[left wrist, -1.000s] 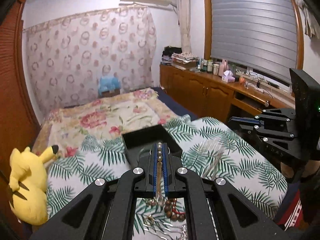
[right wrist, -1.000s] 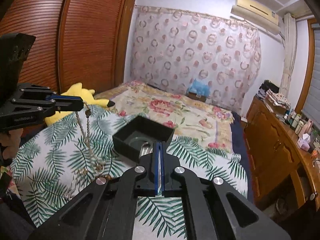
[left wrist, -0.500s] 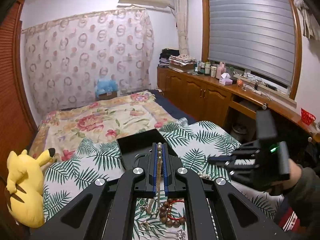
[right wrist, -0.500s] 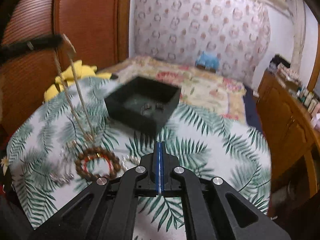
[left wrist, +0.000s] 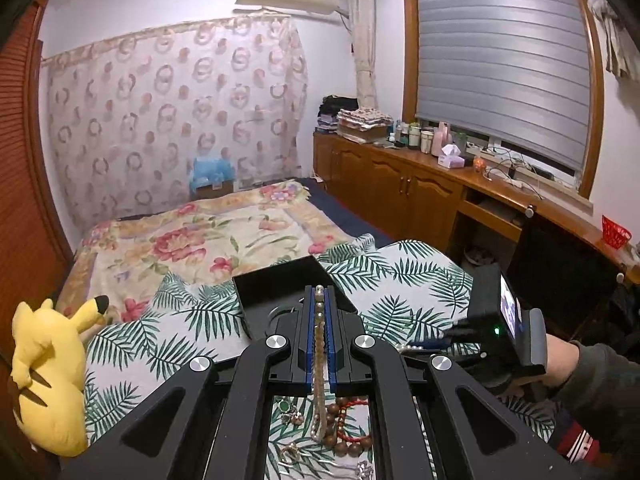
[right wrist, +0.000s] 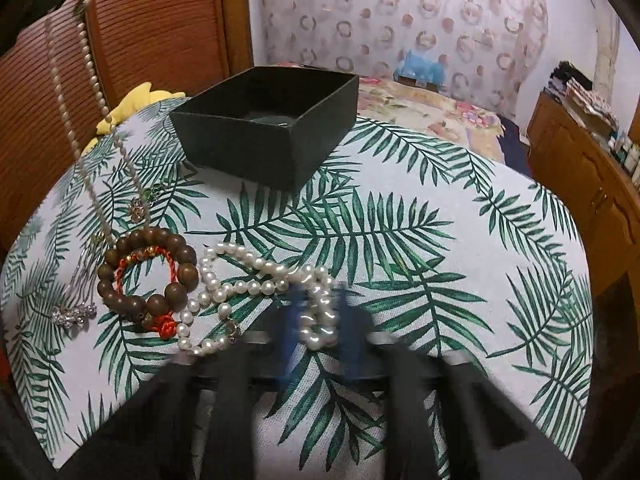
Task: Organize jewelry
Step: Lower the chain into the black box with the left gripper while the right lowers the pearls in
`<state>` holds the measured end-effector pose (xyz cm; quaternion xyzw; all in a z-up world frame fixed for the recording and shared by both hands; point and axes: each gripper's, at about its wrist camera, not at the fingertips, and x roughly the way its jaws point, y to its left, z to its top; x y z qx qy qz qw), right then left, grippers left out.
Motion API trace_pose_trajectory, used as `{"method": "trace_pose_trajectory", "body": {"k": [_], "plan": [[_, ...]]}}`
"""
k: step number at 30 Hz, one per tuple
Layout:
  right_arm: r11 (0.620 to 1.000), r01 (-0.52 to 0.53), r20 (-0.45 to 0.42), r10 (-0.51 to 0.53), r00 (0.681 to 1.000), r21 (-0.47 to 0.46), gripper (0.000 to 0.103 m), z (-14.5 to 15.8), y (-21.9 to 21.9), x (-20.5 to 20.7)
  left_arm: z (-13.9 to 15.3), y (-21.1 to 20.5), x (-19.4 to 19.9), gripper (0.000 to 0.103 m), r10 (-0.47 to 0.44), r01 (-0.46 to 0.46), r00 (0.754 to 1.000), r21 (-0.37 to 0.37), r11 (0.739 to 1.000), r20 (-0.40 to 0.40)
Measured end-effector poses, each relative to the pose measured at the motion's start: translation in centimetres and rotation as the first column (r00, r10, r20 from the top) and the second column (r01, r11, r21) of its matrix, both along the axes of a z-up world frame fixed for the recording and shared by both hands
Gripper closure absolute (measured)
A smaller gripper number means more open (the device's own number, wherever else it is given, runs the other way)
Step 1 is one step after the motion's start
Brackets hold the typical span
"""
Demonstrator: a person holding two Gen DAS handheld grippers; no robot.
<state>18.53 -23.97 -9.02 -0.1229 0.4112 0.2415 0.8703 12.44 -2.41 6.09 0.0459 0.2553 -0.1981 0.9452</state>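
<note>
over leaf-print tabletop (right wrist: pixel 400 240): left gripper (left wrist: pixel 319 300) jaws clamped on bead necklace (left wrist: pixel 319 364), dangling. right gripper (right wrist: pixel 316 316) blurred, jaws spread around pearl strand (right wrist: pixel 272 280). next, likely: close, lift toward black box (right wrist: pixel 264 120).

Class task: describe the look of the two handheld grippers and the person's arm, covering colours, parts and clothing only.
Left gripper: matte black frame, blue finger pads, silver screws. Right gripper: black body, small lit screen, green light. Dark sleeve with a red-and-white striped cuff.

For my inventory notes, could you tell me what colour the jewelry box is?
The box is black, clearest in the right wrist view.
</note>
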Motion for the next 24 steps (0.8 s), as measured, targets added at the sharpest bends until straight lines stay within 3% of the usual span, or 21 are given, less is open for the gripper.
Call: {"method": "trace_pose_trajectory", "body": {"k": [5,17,24], "plan": [[1.000,0.012,0.060,-0.013,0.998,0.019,0.095,2.1,-0.4,-0.5,0.5,-0.1,0.4,0.099,-0.003,0.004,1.000,-0.010,1.000,0.008],[0.991,-0.082,0.258,0.052,0.965,0.107,0.095,14.2,-0.2,-1.4,5.7,-0.1,2.4,0.099,-0.013,0.016,0.995,-0.036,0.999,0.094],[0.981,-0.105,0.337,0.045,0.940,0.161,0.095,19.1,-0.6,0.3,6.7,0.0,5.5,0.099,-0.006,0.010,0.995,-0.038,0.999,0.103]]}}
